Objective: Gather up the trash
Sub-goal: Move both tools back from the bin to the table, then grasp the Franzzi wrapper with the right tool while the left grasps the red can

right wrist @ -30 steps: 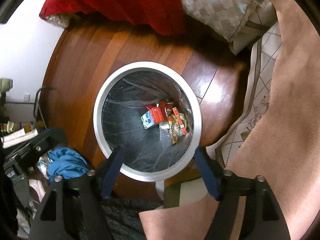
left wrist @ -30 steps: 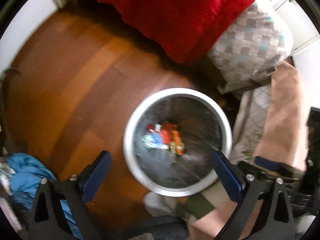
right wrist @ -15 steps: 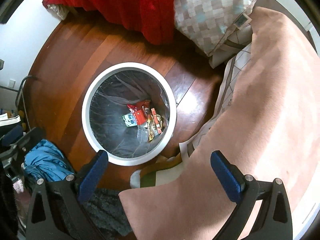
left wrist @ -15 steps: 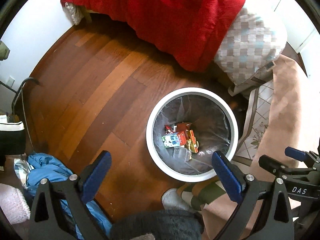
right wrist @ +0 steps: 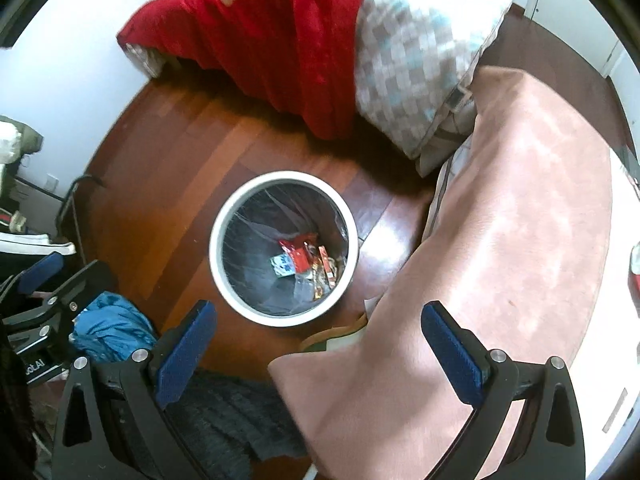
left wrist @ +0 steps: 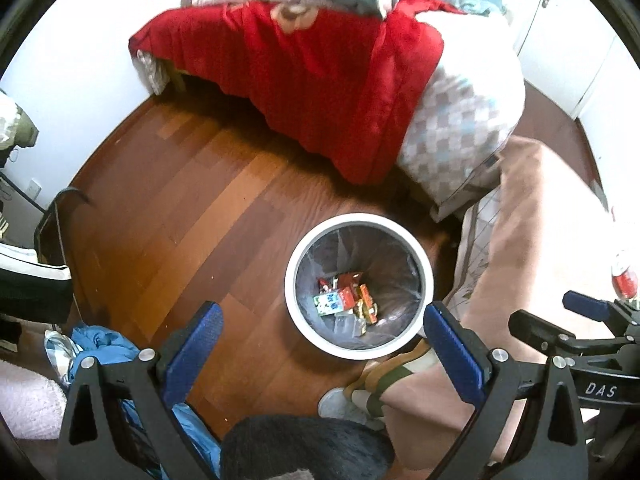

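A white round trash bin (left wrist: pixel 292 312) with a clear liner stands on the wooden floor; it also shows in the right wrist view (right wrist: pixel 218 264). Colourful wrappers and a small carton (left wrist: pixel 344 300) lie at its bottom, also seen from the right wrist (right wrist: pixel 306 262). My left gripper (left wrist: pixel 320 350) is open and empty, high above the bin's near rim. My right gripper (right wrist: pixel 318 346) is open and empty, high above the floor to the bin's right, over a pink blanket (right wrist: pixel 500 240). A red-and-white item (left wrist: pixel 624 278) lies on the pink blanket at the far right.
A bed with a red blanket (left wrist: pixel 304 72) and a checked quilt (left wrist: pixel 460 128) stands behind the bin. Blue cloth (left wrist: pixel 104 352) lies on the floor at the left. A person's socked foot (left wrist: pixel 376 388) stands near the bin.
Both grippers have risen away from the bin, which now looks smaller and farther. The right gripper has opened wider and drifted right over the pink blanket.
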Motion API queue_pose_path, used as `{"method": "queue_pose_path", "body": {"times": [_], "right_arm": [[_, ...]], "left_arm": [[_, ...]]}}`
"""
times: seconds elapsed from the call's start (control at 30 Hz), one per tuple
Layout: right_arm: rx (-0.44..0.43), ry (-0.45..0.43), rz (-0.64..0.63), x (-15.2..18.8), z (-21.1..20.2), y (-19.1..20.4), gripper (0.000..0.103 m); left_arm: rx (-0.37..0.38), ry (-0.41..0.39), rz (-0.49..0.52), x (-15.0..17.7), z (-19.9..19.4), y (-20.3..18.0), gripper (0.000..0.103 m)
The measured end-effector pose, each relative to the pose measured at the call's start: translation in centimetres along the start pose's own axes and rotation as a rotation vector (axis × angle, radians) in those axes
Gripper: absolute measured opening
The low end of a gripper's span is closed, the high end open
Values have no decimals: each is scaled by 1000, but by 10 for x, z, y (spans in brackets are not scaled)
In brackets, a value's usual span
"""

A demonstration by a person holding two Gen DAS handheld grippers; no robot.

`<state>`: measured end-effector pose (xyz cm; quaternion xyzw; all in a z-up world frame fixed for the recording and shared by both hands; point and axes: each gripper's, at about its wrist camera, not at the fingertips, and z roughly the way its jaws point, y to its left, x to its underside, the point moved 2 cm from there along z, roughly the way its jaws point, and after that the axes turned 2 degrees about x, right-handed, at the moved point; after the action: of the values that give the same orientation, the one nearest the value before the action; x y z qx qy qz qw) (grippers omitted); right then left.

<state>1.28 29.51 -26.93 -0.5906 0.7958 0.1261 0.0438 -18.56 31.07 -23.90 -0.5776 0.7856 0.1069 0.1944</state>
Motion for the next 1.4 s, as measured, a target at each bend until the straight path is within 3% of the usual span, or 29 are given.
{"method": "queue_pose_path", "body": {"times": [0.27, 0.43, 0.5, 0.6, 0.7, 0.8, 0.87, 0.97, 1.1, 1.13, 1.2, 1.27, 1.4], "right_arm": [[-148, -108, 101, 22, -83, -24, 103], [-153, -170, 157, 43, -132, -75, 103], [-111, -181, 177, 54, -148, -111, 103], [23, -164, 223, 73, -160, -185, 103], [138, -135, 367, 94, -162, -284, 103], [191, -118, 583, 119, -157, -393, 103], [188, -91, 749, 135, -146, -463, 103], [112, -74, 971, 151, -124, -537, 103], [20, -87, 1148, 158, -94, -586, 103], [8, -90, 1179, 157, -86, -593, 100], [3, -93, 1196, 158, -72, -601, 83], [27, -73, 1183, 160, -62, -604, 56], [82, -82, 1122, 171, -67, -609, 38]], "left_arm": [[8, -111, -10, 8, -67, -28, 102], [62, -131, 33, 14, -77, -86, 102], [94, -104, 64, 18, -68, -124, 102], [139, -70, 112, 26, -48, -190, 102], [174, -32, 166, 36, -21, -255, 102], [175, 15, 231, 48, 16, -325, 102], [160, 37, 269, 53, 37, -363, 102], [124, 39, 332, 55, 59, -405, 102], [62, -14, 458, 48, 62, -442, 102], [70, -47, 501, 45, 56, -451, 102], [83, -112, 608, 40, 41, -471, 102], [114, -154, 722, 35, 30, -494, 102], [195, -184, 1065, 40, 18, -555, 102]]}}
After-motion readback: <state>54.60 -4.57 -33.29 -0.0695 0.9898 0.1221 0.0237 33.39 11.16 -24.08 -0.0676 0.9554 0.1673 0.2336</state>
